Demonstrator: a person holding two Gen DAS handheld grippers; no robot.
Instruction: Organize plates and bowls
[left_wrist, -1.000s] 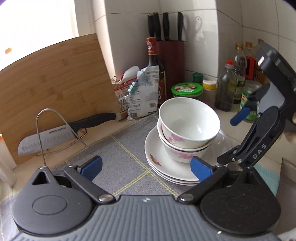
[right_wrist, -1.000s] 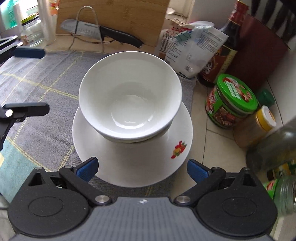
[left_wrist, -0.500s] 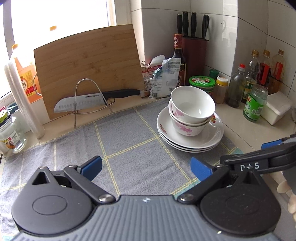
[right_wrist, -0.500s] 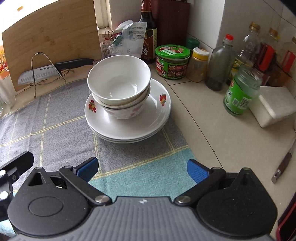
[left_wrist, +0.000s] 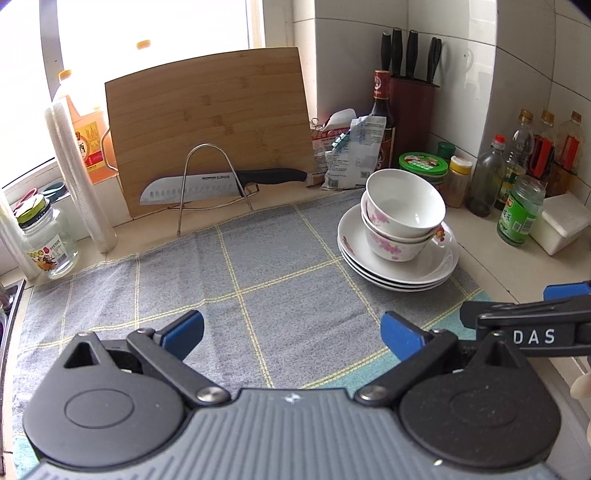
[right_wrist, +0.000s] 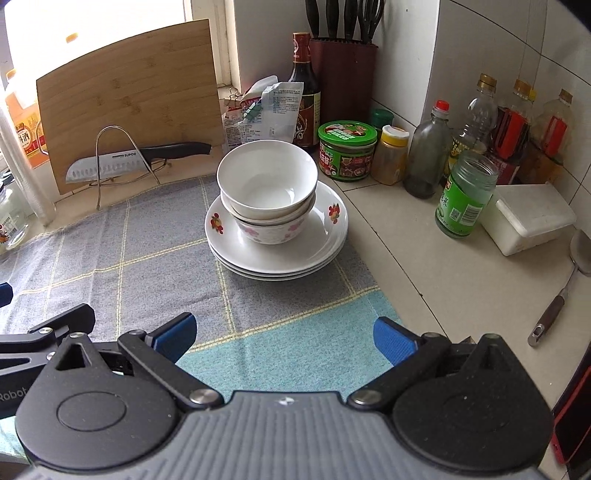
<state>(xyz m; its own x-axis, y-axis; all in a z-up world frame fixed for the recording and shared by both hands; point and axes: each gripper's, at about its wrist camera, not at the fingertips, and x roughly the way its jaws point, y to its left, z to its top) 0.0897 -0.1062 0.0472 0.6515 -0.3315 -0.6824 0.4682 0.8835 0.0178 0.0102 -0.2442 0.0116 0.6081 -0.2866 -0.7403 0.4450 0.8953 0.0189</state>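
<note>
Right wrist only: spoon (right_wrist: 565, 280) beside white box (right_wrist: 528, 218).

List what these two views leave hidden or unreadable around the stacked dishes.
- Lower white floral bowl, both views: its inside is covered by the plain white bowl nested in it.
- Stack of white flower-print plates, both views: only rims of the lower plates show; their faces are covered.
- Knife blades, both views: sunk in the dark red knife block.
- Green jar label, right wrist view: print too small to read.
</note>
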